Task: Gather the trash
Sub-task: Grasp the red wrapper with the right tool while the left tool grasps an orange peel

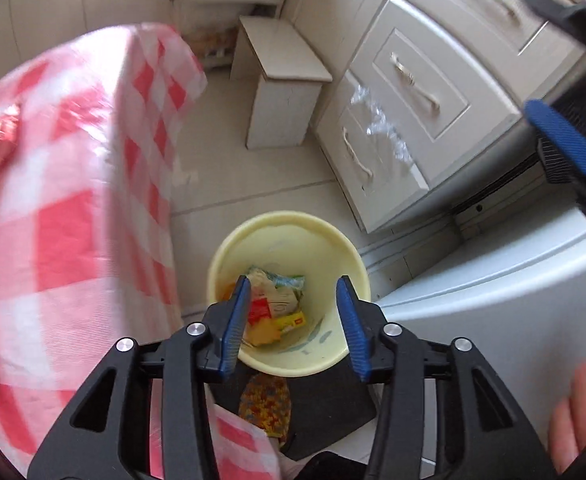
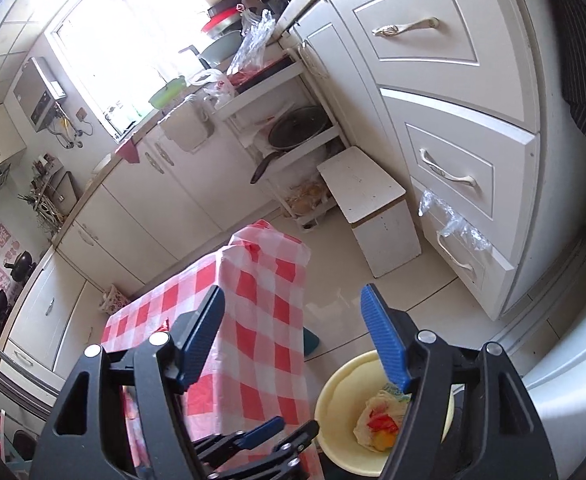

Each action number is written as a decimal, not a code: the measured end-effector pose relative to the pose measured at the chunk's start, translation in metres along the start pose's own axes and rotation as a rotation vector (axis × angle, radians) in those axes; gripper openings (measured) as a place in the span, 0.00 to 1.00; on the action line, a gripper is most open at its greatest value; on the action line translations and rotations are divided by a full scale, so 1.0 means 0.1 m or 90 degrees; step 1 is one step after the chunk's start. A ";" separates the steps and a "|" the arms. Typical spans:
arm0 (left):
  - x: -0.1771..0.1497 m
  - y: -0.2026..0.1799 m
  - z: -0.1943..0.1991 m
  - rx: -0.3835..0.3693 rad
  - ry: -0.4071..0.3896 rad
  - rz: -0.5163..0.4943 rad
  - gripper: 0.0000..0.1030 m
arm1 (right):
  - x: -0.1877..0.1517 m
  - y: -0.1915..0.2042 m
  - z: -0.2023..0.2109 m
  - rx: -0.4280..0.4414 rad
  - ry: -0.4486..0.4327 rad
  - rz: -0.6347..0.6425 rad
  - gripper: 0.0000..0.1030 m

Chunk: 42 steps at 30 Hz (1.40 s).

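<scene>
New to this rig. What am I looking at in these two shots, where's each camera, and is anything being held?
There is no robot here. A person carries a pair of hand-held tongs in each hand, and a fisheye camera on each looks forward along its two blue-padded fingers.

The left wrist view looks steeply down: the left tongs are open above a pale yellow bin on the floor, with crumpled wrappers lying in it. Nothing is between the pads. The right tongs show at the upper right edge of that view.

The right wrist view looks across the kitchen: the right tongs are open too, empty. It shows a table under a red-and-white checked cloth, the same bin, a white stool and drawers.
</scene>
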<state>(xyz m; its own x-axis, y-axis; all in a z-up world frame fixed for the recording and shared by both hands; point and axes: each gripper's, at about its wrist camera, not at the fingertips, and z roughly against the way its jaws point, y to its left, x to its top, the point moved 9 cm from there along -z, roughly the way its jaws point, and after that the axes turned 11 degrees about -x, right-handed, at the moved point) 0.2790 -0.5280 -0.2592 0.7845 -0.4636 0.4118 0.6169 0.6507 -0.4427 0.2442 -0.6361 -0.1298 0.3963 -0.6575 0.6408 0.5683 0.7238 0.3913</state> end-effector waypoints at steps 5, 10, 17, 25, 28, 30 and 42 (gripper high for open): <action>-0.08 0.45 0.93 0.041 -0.086 0.001 0.46 | -0.05 0.26 0.01 0.022 0.002 0.015 0.69; -0.26 1.49 1.90 0.143 -0.169 0.084 0.50 | -0.27 0.58 -0.13 0.068 0.062 0.030 0.70; -0.55 3.05 2.64 0.271 -0.196 0.269 0.51 | -0.68 1.23 -0.29 0.120 0.142 0.085 0.70; -0.55 3.59 2.34 0.278 -0.139 0.296 0.52 | -1.12 2.03 -0.75 0.098 0.167 0.213 0.74; -0.49 3.69 2.24 0.259 -0.135 0.300 0.52 | -1.21 2.17 -1.02 0.092 0.188 0.199 0.75; -0.47 3.74 2.22 0.244 -0.135 0.303 0.52 | -1.23 2.23 -1.17 0.090 0.193 0.190 0.75; -0.39 3.81 2.12 0.180 -0.115 0.310 0.52 | -1.31 2.40 -1.83 0.051 0.211 0.189 0.77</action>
<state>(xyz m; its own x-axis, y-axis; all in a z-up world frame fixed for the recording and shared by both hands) 0.4704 -0.1345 -0.2751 0.9350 0.0226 0.3540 0.1280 0.9092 -0.3961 0.4609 -0.4145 -0.2410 0.7506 -0.4410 0.4920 0.3428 0.8965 0.2806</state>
